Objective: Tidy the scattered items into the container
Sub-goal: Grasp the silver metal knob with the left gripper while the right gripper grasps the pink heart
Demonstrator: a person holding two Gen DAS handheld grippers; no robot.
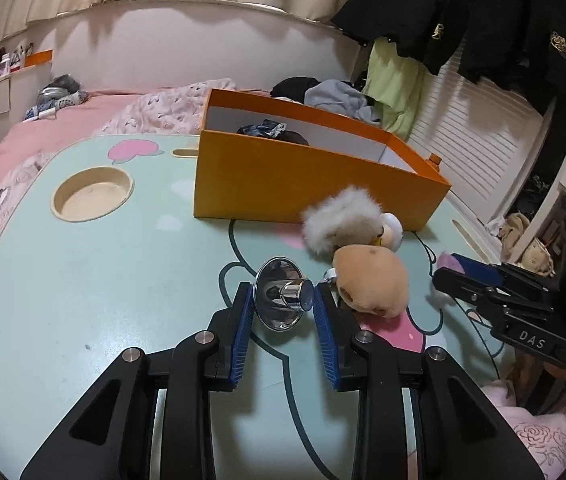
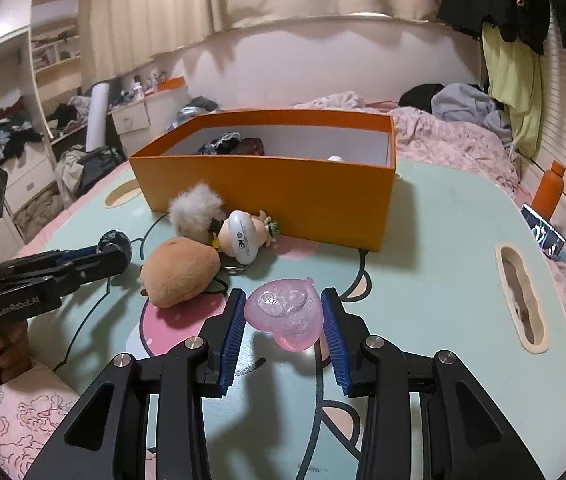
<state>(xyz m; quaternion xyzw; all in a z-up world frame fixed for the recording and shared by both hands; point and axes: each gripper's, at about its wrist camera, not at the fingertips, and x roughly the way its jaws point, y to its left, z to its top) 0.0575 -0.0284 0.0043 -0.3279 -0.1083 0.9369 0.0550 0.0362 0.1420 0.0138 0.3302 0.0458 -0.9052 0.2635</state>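
Note:
An orange box (image 1: 303, 184) stands on the mint-green table (image 1: 123, 280) and also shows in the right wrist view (image 2: 267, 196); dark cloth items lie inside. My left gripper (image 1: 285, 294) is shut on a shiny chrome knob (image 1: 281, 298) just above the table. My right gripper (image 2: 283, 316) is shut on a clear pink heart-shaped case (image 2: 285, 314). A tan plush (image 2: 179, 276), a grey fur pom-pom (image 2: 197, 208) and a small white-headed figure (image 2: 243, 236) lie in front of the box.
The table has a round recess (image 1: 93, 194) and a slot (image 2: 521, 296). An orange bottle (image 2: 547, 190) and a small dark carton (image 2: 547, 236) stand at its right edge. A bed with pink covers and heaped clothes surrounds the table.

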